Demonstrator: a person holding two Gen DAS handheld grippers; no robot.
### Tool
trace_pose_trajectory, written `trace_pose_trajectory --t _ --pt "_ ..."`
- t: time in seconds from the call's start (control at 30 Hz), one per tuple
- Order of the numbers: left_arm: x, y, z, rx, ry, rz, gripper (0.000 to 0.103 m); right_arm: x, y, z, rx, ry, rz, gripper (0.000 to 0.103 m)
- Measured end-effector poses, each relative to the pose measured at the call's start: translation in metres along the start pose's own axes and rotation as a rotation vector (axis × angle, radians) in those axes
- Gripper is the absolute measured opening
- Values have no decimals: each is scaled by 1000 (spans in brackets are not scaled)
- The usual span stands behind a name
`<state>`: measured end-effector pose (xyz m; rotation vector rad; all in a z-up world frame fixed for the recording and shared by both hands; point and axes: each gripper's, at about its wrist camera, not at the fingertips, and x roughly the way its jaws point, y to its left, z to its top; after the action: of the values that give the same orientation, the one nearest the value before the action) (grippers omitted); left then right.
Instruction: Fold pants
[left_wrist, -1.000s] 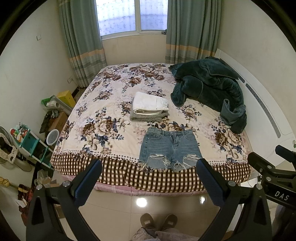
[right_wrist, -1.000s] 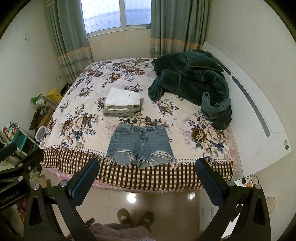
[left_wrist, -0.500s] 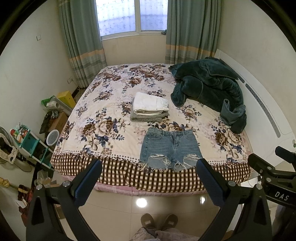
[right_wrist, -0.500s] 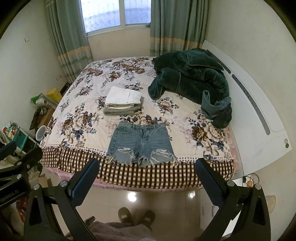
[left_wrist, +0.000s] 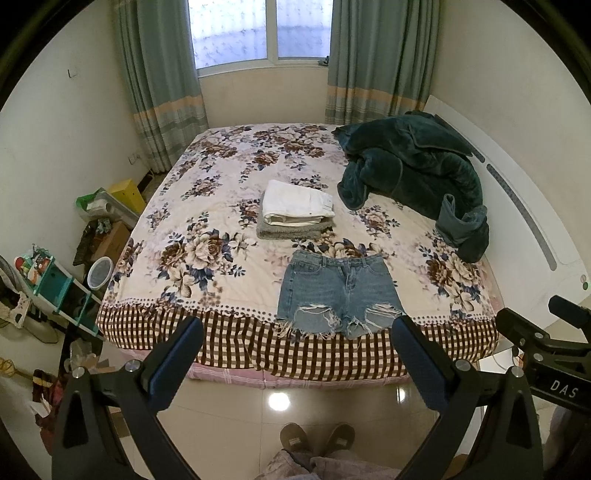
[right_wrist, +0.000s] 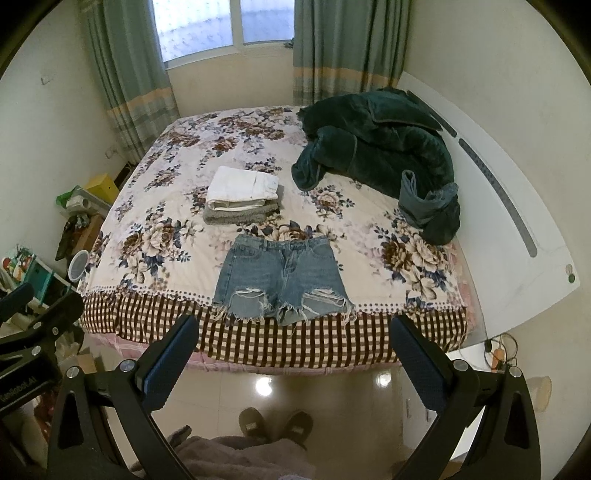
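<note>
Blue denim shorts (left_wrist: 338, 293) with frayed hems lie flat near the front edge of the floral bed (left_wrist: 207, 258), waistband towards the window; they also show in the right wrist view (right_wrist: 282, 280). A folded stack of white and grey clothes (left_wrist: 295, 216) sits just behind them, also in the right wrist view (right_wrist: 240, 195). My left gripper (left_wrist: 297, 363) is open and empty, held over the floor in front of the bed. My right gripper (right_wrist: 295, 363) is open and empty too, beside the left one.
A dark green quilted coat (left_wrist: 413, 170) is heaped at the bed's right side by the white headboard (left_wrist: 524, 221). Boxes, a teal shelf (left_wrist: 55, 280) and clutter stand on the floor to the left. The person's slippers (left_wrist: 317, 437) are on the tiled floor below.
Both grippers have drifted slightly; the bed and shorts sit a little lower and closer in the right wrist view. Nothing was grasped or moved.
</note>
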<state>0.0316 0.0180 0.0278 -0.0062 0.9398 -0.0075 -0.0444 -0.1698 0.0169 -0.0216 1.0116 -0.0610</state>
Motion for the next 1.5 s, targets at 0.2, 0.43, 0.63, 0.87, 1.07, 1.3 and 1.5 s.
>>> trace_pose_trajectory --t 0.2,0.43,0.63,0.87,1.07,1.3,1.5 --pt "43 13 -1 7 -34 50 103 36 -8 5 86 11 6 103" --pt "128 11 1 -13 34 107 103 141 -49 30 161 90 -33 103" --pt "208 -25 5 -33 137 148 103 244 -94 62 168 206 -1 103" --pt "312 -95 8 -70 278 208 103 394 -159 105 93 351 80 103" --pt "422 -149 -4 -136 425 221 103 523 -213 122 24 463 131 103" --pt "524 -217 -54 -151 553 165 103 672 -253 128 36 548 212 103" --pt "589 -280 -102 -191 652 62 103 752 -249 128 67 611 381 75"
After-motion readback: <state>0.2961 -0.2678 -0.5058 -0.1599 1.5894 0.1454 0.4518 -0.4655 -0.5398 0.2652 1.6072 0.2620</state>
